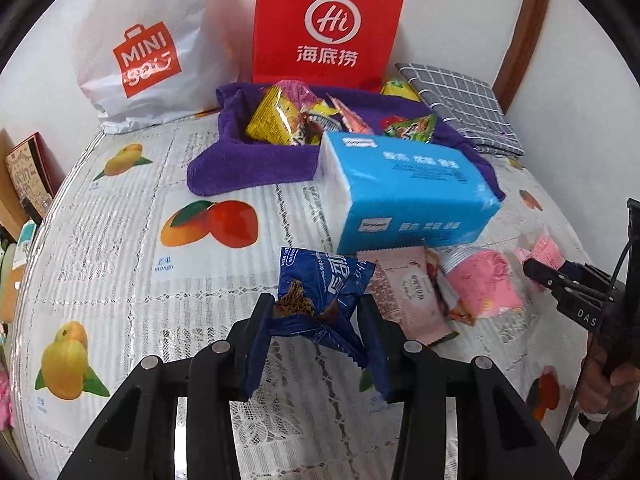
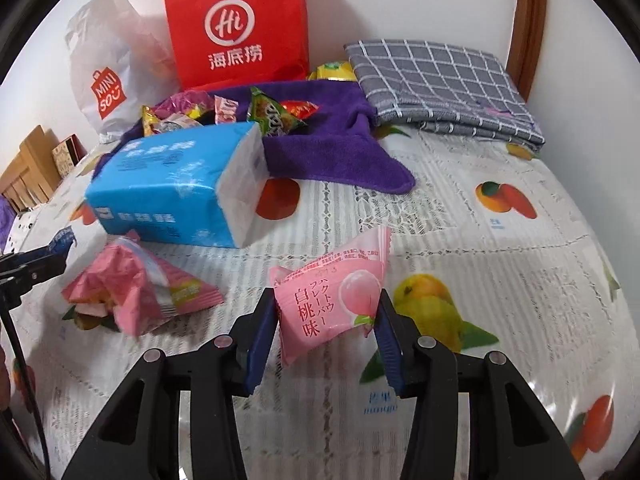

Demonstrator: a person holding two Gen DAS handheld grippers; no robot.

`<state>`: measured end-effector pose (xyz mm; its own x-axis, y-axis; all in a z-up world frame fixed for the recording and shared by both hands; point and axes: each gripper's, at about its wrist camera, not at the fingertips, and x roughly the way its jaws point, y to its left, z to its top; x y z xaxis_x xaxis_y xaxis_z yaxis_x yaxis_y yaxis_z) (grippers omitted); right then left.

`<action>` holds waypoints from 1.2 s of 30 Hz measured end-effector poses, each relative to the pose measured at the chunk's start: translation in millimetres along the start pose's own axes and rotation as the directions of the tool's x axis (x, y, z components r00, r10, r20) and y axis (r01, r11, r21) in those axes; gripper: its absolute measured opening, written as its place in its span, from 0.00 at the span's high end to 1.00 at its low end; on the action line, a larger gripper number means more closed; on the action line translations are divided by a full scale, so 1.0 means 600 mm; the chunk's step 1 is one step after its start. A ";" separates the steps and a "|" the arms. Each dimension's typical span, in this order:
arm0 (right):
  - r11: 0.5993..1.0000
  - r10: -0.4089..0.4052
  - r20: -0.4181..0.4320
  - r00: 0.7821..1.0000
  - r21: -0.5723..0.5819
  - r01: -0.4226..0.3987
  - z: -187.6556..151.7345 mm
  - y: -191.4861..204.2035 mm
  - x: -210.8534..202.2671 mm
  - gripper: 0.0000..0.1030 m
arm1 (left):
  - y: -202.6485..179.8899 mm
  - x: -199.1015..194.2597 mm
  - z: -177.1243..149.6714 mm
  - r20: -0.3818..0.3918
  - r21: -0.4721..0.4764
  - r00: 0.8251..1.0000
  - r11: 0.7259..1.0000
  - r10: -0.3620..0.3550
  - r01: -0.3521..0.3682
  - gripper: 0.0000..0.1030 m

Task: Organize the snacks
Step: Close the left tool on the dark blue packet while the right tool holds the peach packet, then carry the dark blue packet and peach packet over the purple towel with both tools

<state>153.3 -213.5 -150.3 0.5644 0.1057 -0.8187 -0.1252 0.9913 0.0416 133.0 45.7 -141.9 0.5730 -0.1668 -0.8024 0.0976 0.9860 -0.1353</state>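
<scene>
My left gripper (image 1: 314, 312) is shut on a dark blue chocolate-cookie packet (image 1: 320, 300) and holds it just above the table. My right gripper (image 2: 326, 312) is shut on a pink peach-flavour packet (image 2: 328, 304). The right gripper also shows in the left wrist view (image 1: 536, 270) with the pink packet (image 1: 538, 246). More pink snack packets (image 1: 404, 296) lie beside the blue packet, and a crumpled pink pile (image 2: 136, 292) shows in the right wrist view. A purple towel (image 1: 240, 160) holds several colourful snacks (image 1: 280, 120).
A blue tissue pack (image 1: 408, 188) lies mid-table, also in the right wrist view (image 2: 176, 188). A red paper bag (image 1: 324, 24) and a white MINISO bag (image 1: 148, 52) stand at the back wall. A folded grey checked cloth (image 2: 440, 84) lies back right. A fruit-print cloth (image 1: 120, 240) covers the table.
</scene>
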 end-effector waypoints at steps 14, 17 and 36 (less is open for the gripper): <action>0.997 0.070 0.048 0.996 0.034 -0.072 0.011 0.050 -0.087 0.54 | -0.015 -0.060 0.012 0.026 -0.011 0.998 0.998 -0.064 0.065 0.61; 0.997 0.079 0.058 0.995 0.019 -0.080 0.020 0.060 -0.103 0.54 | -0.021 -0.071 0.014 0.032 -0.002 0.998 0.998 -0.055 0.056 0.61; 0.997 0.079 0.104 0.991 0.014 -0.081 0.079 0.075 -0.159 0.54 | -0.070 -0.121 0.069 0.076 0.036 0.994 0.997 -0.076 0.074 0.61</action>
<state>132.2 -175.4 -43.3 0.6343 0.1911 -0.7491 -0.1590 0.9805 0.1154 120.9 16.1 -54.0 0.6242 -0.2412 -0.7431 0.1692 0.9703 -0.1728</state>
